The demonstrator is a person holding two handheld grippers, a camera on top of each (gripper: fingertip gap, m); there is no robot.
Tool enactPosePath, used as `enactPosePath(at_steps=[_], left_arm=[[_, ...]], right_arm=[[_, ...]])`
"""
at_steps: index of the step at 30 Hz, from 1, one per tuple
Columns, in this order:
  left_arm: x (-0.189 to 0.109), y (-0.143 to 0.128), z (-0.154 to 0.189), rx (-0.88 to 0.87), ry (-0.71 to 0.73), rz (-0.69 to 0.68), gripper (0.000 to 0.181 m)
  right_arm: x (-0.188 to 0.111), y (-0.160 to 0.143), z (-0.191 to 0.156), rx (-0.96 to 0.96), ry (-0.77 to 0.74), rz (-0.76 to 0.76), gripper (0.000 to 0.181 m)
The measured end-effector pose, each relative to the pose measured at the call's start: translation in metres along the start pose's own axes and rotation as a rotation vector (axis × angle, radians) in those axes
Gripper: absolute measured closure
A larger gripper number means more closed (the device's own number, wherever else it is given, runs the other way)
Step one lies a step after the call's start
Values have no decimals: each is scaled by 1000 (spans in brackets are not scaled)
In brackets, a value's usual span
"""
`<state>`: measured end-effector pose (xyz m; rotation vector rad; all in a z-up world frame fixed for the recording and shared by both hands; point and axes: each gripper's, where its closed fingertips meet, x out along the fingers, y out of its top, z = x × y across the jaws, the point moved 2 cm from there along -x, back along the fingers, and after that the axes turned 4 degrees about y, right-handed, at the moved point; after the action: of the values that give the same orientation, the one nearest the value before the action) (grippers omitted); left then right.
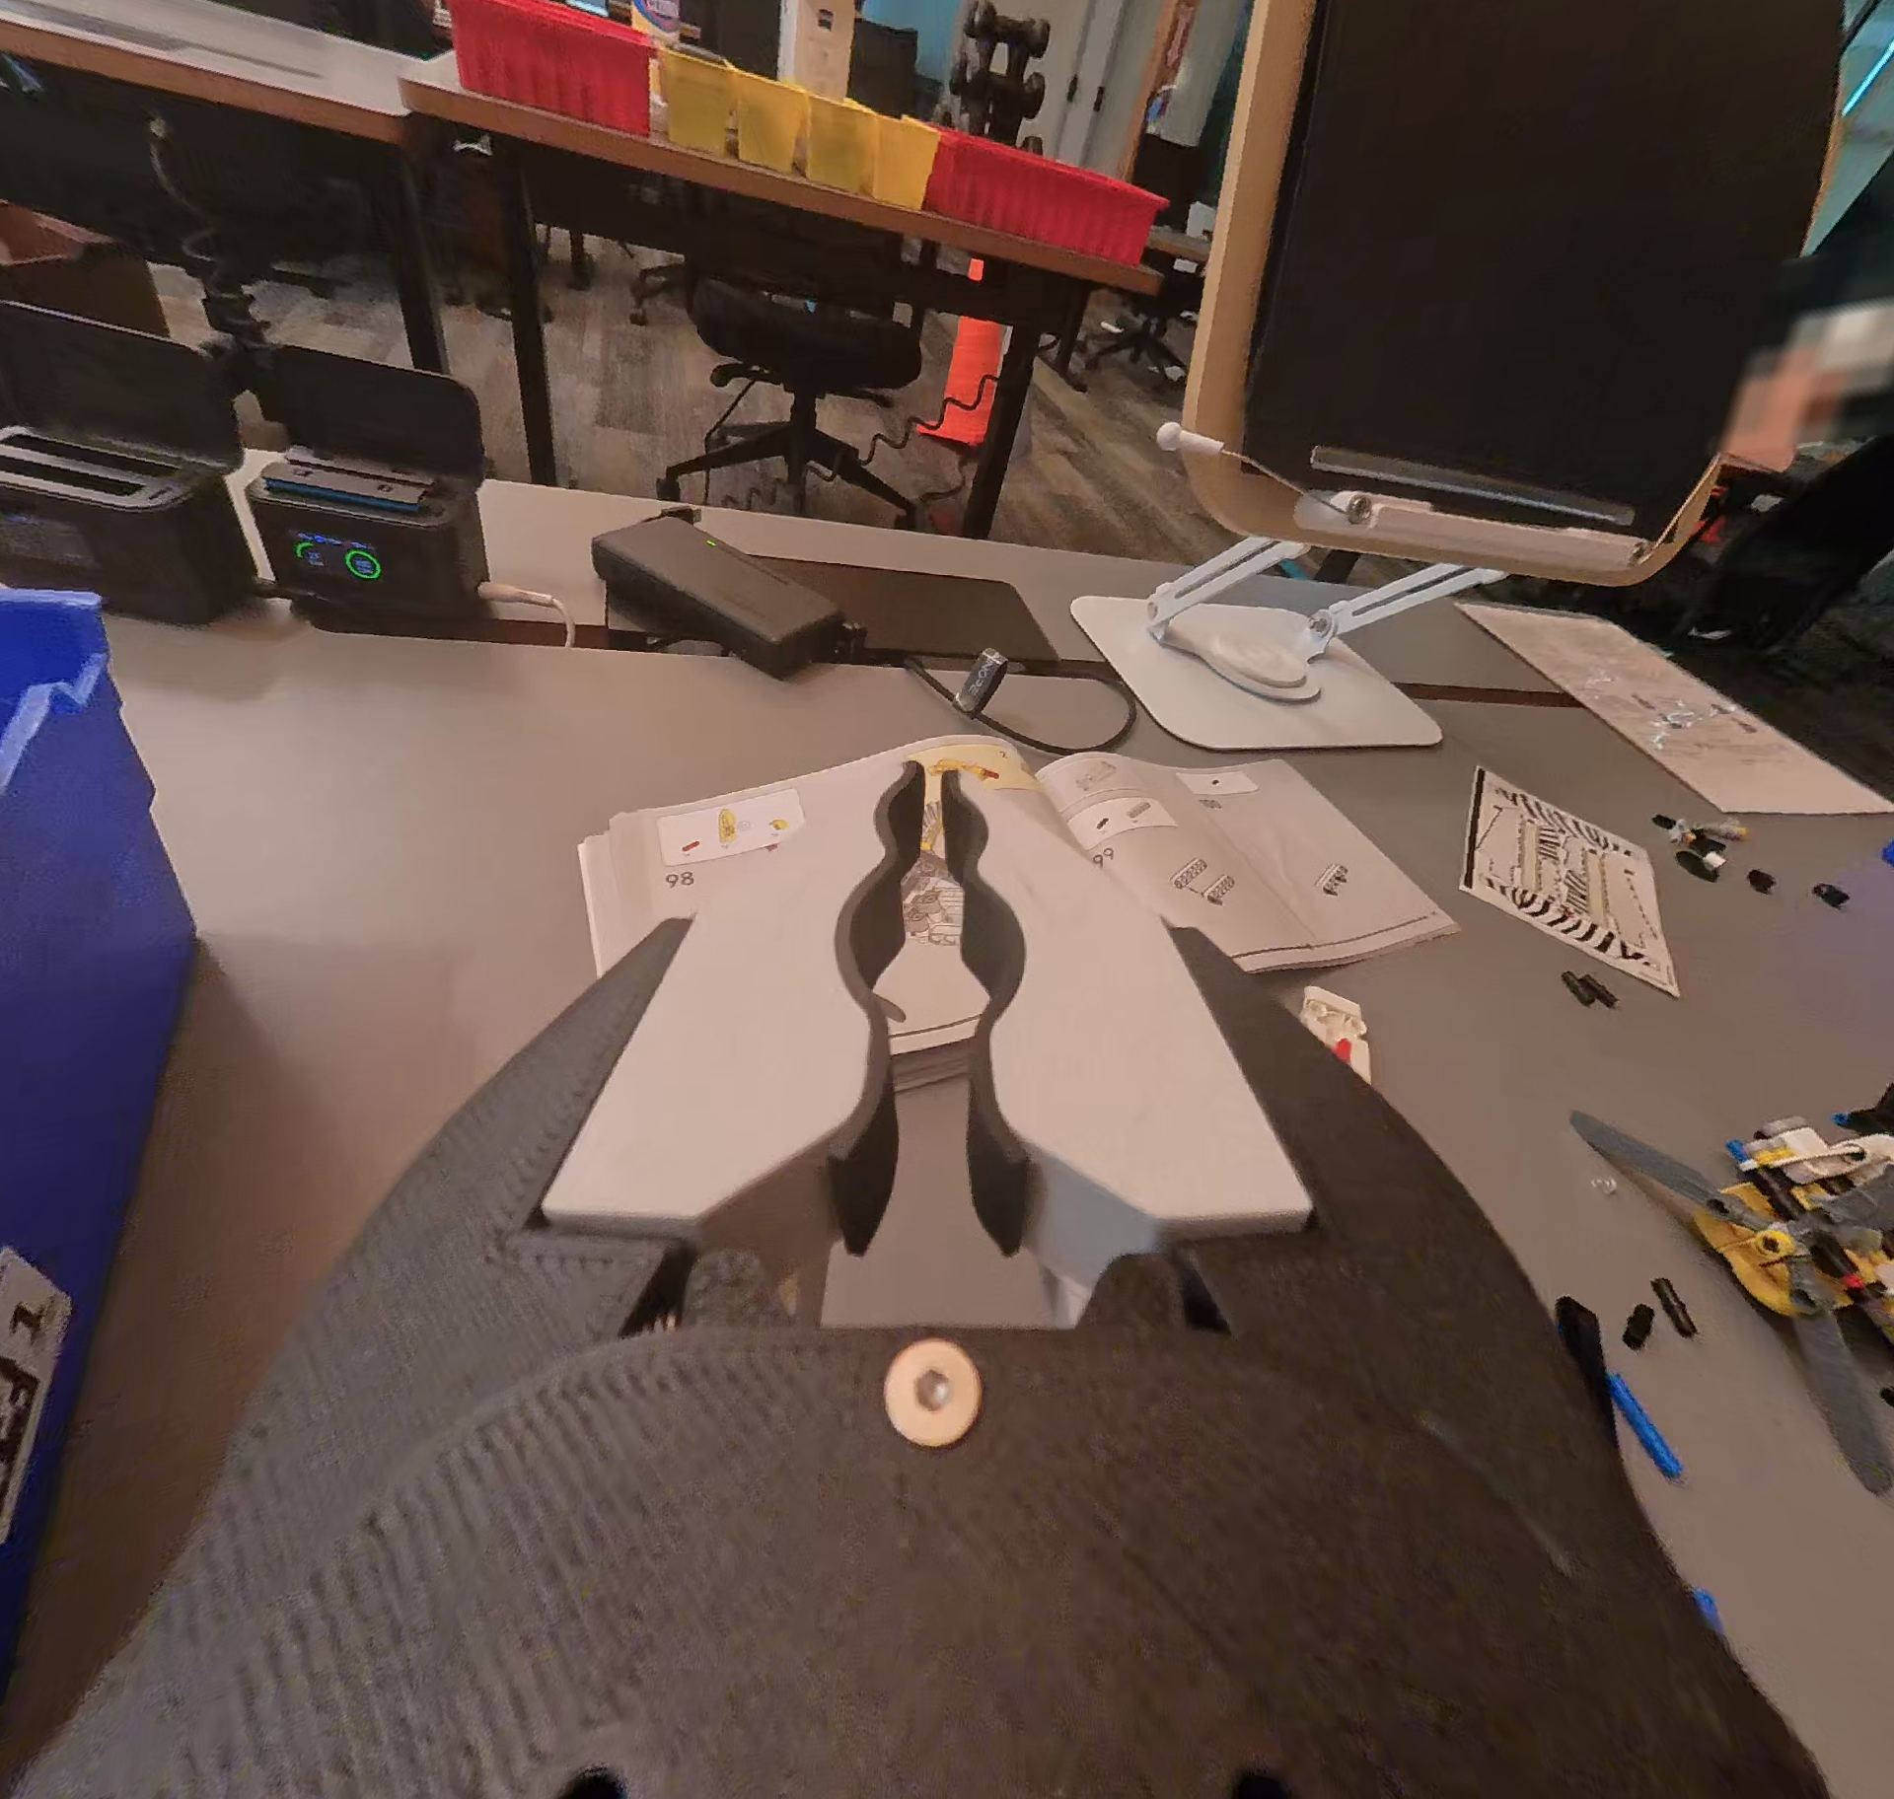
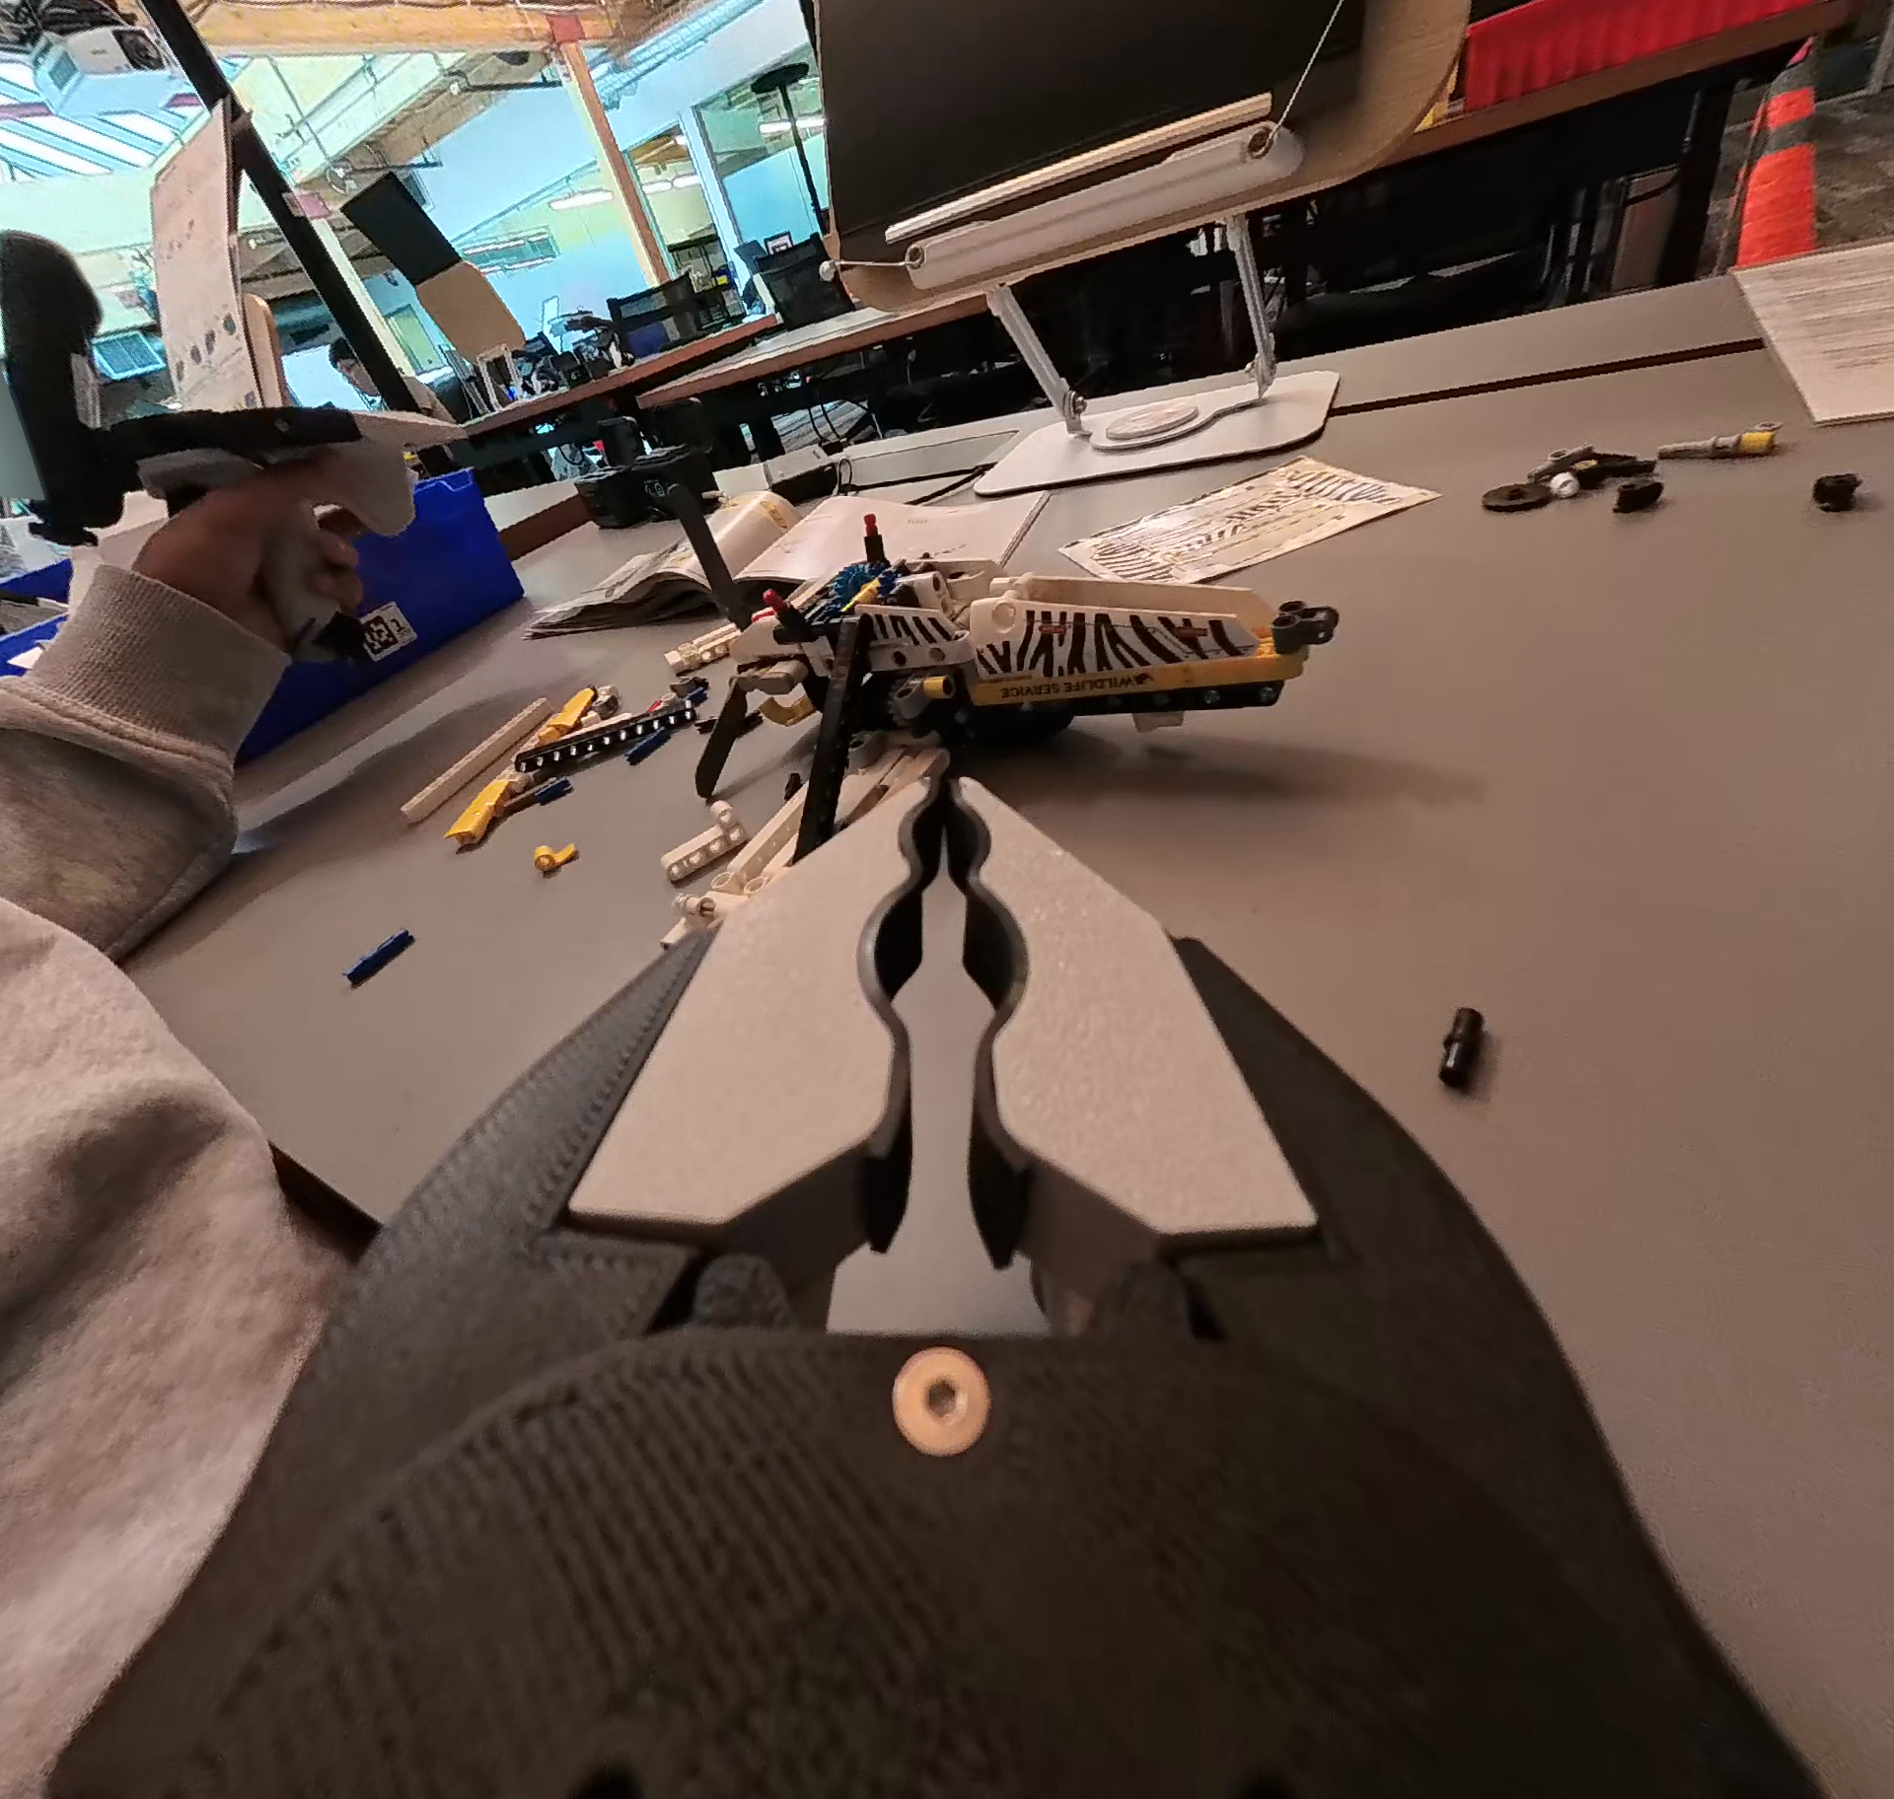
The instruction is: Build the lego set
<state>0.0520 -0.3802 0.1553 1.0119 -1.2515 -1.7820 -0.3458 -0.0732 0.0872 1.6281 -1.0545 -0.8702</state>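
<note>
The zebra-striped lego model (image 2: pixel 1025 653) is lying on the desk (image 2: pixel 1537 879) beside the instruction booklet (image 1: pixel 922 879) — light, brittle, best gripped at its yellow base beam. Both tools — left tool (image 1: pixel 928 787), right tool (image 2: pixel 948 797) — are sitting nearly closed, empty.

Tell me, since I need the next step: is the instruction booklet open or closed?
Open. The booklet lies flat on the table, two facing pages spread.
</note>
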Motion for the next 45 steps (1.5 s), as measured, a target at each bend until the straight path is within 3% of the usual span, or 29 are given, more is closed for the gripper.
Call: enactPosePath(at_steps=[18, 45], left_arm=[[2, -5, 17, -37, -111, -29, 164], [4, -10, 25, -82, -161, -34, 163]], right_arm=[[0, 1, 0, -1, 5, 3, 181], [-1, 1, -3, -28, 18, 16, 181]])
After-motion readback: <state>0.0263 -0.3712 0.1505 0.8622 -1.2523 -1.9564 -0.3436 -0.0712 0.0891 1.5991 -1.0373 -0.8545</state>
